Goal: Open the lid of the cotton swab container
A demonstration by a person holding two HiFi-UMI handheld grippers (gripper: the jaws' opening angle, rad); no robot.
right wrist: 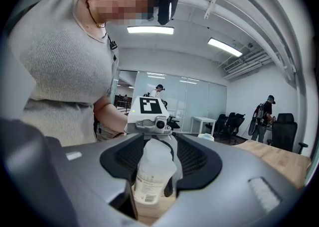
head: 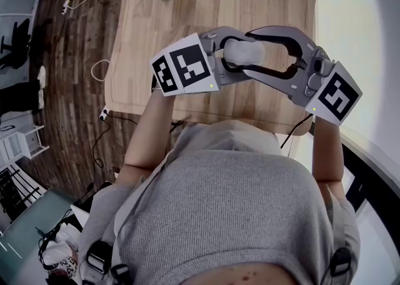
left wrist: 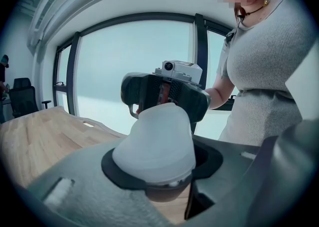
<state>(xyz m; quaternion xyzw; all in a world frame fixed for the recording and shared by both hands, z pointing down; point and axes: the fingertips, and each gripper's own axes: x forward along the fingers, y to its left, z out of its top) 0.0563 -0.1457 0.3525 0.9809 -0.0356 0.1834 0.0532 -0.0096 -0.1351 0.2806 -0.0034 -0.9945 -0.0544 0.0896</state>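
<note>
The left tool [left wrist: 158, 173] is clamped on the cotton swab container [left wrist: 157, 141], whose frosted end fills its own view. The right tool [right wrist: 154, 149] stands with jaws wide apart around the container's other end, gaps on both sides, and only that view shows the printed label [right wrist: 145, 187]. Only the head view shows the 2 tools meeting in the air over the near edge of the wooden surface [head: 187, 15].
</note>
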